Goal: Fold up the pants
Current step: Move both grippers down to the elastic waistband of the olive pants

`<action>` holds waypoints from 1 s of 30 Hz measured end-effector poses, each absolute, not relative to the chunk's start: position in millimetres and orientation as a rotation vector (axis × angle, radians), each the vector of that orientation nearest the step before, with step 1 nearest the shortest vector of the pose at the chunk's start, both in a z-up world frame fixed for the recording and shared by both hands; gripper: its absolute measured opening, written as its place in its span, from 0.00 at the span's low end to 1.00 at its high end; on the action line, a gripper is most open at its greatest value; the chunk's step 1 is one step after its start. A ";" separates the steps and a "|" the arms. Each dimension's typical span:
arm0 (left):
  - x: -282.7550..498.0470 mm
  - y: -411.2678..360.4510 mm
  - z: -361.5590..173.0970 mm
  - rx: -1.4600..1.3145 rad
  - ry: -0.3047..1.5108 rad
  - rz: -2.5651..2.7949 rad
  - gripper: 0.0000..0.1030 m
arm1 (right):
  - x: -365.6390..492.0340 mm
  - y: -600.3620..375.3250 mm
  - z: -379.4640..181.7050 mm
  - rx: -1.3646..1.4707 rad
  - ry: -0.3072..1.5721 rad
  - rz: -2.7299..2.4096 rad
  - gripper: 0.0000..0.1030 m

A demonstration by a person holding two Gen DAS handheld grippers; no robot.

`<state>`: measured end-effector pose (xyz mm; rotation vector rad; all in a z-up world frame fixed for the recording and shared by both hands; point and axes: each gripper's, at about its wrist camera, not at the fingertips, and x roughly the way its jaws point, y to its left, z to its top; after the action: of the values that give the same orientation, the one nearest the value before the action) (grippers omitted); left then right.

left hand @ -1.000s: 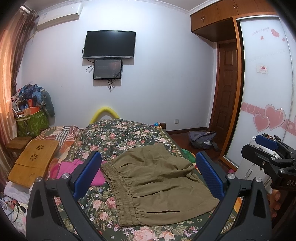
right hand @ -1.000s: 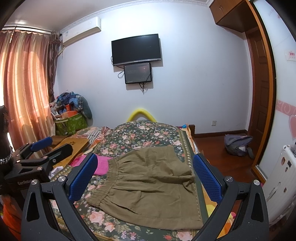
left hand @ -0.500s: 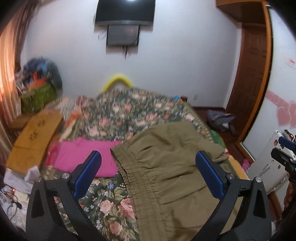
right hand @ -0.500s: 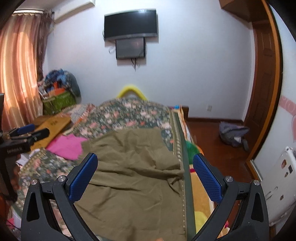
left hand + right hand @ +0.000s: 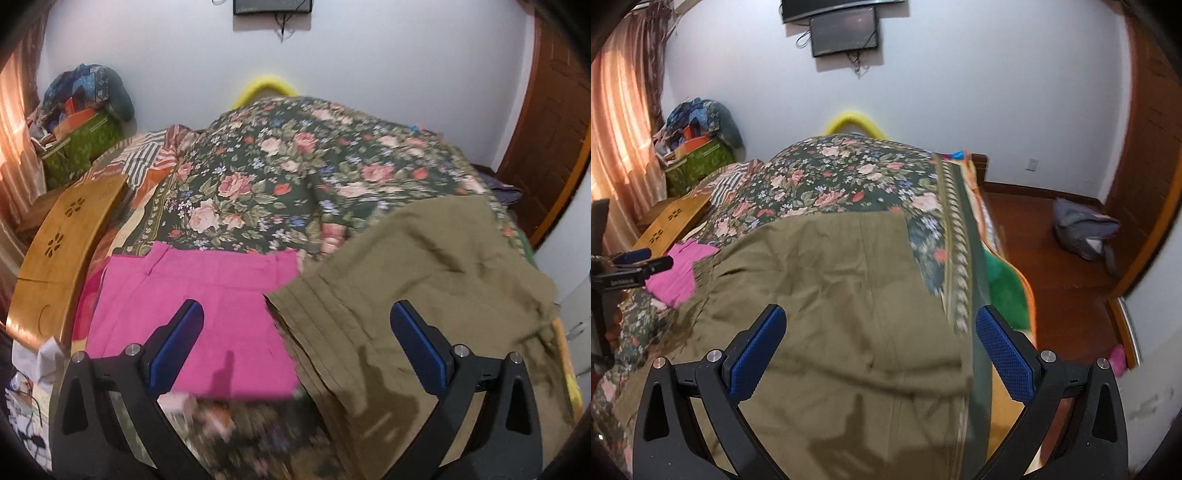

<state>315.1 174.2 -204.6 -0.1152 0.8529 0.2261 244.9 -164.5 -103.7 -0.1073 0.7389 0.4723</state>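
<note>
1 olive pants (image 5: 849,295) + 1 pink garment (image 5: 192,295) on bed; left gripper (image 5: 295,347) & right gripper (image 5: 879,347) both wide, holding nothing.

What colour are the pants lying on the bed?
Olive green pants, plain, no pattern; the right wrist view shows them best.

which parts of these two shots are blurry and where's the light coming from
Left wrist view: the floral bedspread smears with motion blur at the bottom between the open left claw fingers, and the pink garment carries a thin shadow. Right wrist view: the olive pants are soft at the near edge, warm light glows through the curtain, and fisheye bends the walls.
</note>
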 end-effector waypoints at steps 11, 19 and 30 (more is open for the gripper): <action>360.5 208.9 -242.7 -0.138 0.942 0.172 0.81 | 344.7 -118.4 -132.7 -0.226 0.796 0.539 0.98; 370.0 203.0 -261.2 -0.147 0.977 0.087 0.73 | 401.1 -102.9 -159.1 -0.239 0.892 0.542 0.93; 374.4 203.7 -272.4 -0.228 0.997 0.007 0.51 | 428.6 -99.4 -181.3 -0.214 0.946 0.550 0.62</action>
<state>374.4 203.7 -272.4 -0.2282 0.9966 0.0071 428.6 -99.4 -181.3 -0.2144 0.9465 0.5496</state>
